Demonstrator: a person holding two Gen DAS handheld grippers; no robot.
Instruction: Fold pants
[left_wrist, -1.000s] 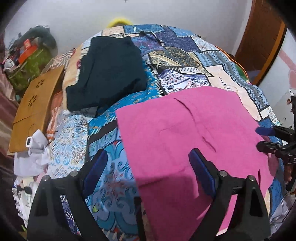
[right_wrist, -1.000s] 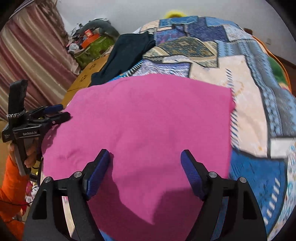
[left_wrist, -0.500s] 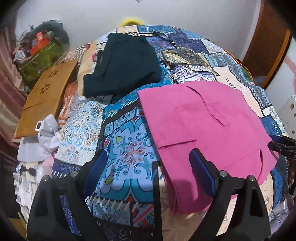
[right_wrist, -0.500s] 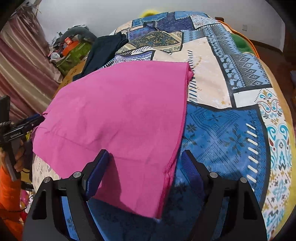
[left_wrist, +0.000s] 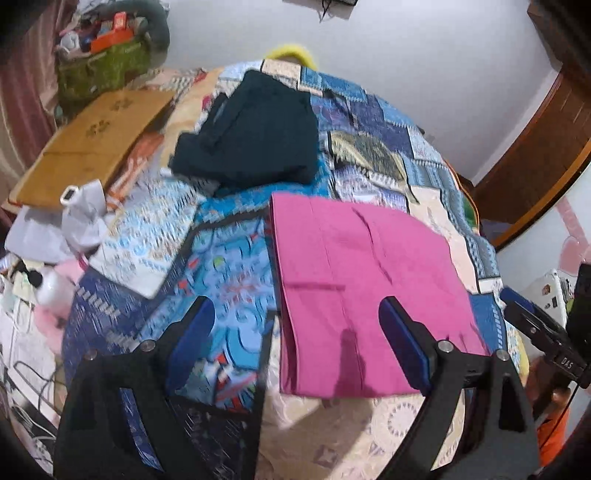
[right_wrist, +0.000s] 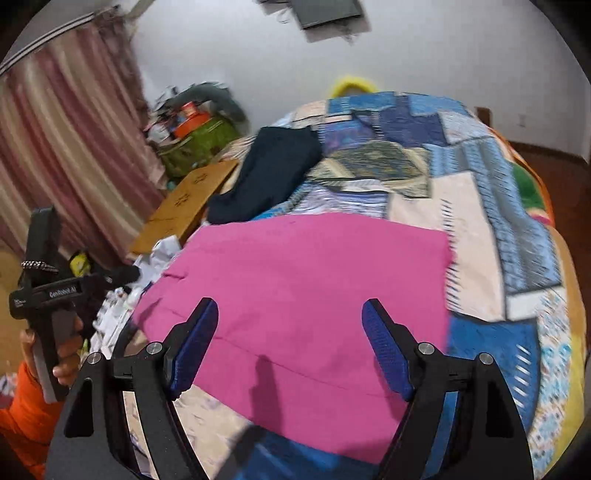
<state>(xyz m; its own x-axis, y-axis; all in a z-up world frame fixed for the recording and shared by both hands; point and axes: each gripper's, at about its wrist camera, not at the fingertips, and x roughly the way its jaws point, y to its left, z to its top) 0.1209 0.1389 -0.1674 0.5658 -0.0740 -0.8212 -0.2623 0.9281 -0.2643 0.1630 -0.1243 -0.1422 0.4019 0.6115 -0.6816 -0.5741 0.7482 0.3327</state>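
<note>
Nearest in the left wrist view, the left gripper (left_wrist: 295, 343) has its jaws wide apart with nothing between them, hanging above the patterned bedspread (left_wrist: 229, 280) and the left part of the pink pants (left_wrist: 354, 273). In the right wrist view the right gripper (right_wrist: 290, 343) is likewise spread and empty, poised over the pants' near half. The pants lie folded into a flat, roughly rectangular shape on the bed, near its front edge, touched by neither gripper. At the left of the right wrist view a hand (right_wrist: 66, 354) in an orange sleeve (right_wrist: 26, 413) grips the left gripper's handle. Farther back on the bed, just beyond the pink pants, lies a dark folded garment (left_wrist: 251, 129). Left of it sits a wooden board (left_wrist: 92, 144), with a green bag (left_wrist: 99, 70) by the wall
</note>
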